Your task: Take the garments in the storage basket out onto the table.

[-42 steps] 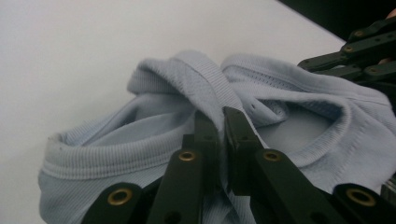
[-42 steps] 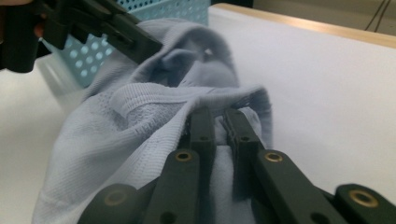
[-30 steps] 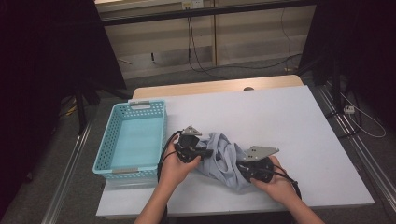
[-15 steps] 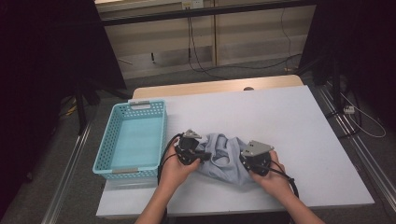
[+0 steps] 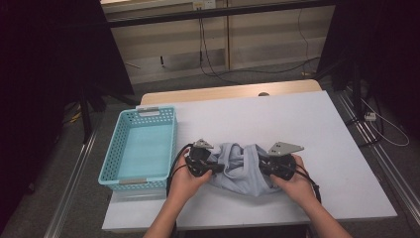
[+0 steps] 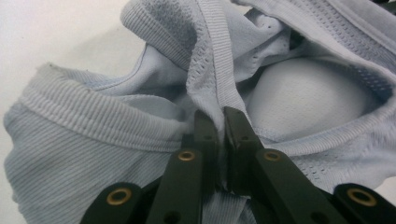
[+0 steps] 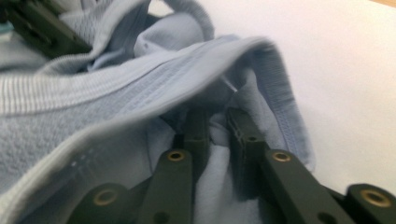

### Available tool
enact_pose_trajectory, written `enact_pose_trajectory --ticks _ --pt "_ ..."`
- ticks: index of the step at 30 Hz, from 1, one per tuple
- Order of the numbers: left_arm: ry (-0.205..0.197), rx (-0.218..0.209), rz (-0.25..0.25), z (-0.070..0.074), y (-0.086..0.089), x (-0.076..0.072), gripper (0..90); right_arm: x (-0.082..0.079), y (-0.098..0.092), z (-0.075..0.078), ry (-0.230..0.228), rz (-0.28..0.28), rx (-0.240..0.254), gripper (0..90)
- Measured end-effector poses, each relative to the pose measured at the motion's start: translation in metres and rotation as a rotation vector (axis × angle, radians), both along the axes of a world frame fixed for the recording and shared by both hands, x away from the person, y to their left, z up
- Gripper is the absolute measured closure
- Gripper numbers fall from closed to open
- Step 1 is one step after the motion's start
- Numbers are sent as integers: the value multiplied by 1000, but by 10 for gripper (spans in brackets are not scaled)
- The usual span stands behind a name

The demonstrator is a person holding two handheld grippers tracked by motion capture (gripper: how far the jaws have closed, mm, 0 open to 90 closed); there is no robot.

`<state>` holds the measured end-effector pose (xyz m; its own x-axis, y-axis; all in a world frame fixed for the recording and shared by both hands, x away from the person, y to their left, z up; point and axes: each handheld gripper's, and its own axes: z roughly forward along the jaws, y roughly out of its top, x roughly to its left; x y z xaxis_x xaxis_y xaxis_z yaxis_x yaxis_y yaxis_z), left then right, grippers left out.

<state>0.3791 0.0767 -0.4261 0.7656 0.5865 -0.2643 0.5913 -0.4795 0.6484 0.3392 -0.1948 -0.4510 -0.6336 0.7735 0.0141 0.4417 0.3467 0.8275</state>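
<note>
1. Your left gripper (image 6: 219, 119) pinches the garment (image 5: 240, 168), bunched on the table (image 5: 297, 119).
2. Your right gripper (image 7: 217, 122) has just been opening; cloth sits between its jaws.
3. The basket (image 5: 141, 148) stands left, apart.
4. Folds hide both grippers' tips.

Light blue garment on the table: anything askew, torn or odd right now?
No damage shows. The light blue knit garment lies bunched in a crumpled heap between the left gripper, clamped on a ribbed fold, and the right gripper, whose jaws have just been opening with cloth between them. The turquoise plastic basket sits square.
</note>
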Motion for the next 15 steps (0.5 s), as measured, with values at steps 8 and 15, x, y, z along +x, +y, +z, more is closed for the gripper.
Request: enact_pose_trajectory --ticks 8,15 --pt "8 9 -4 -1 -1 -1 850 -2 -14 10 15 -25 46 592" --pt "9 10 -2 -4 -2 -1 850 -2 -23 20 37 -54 107 469"
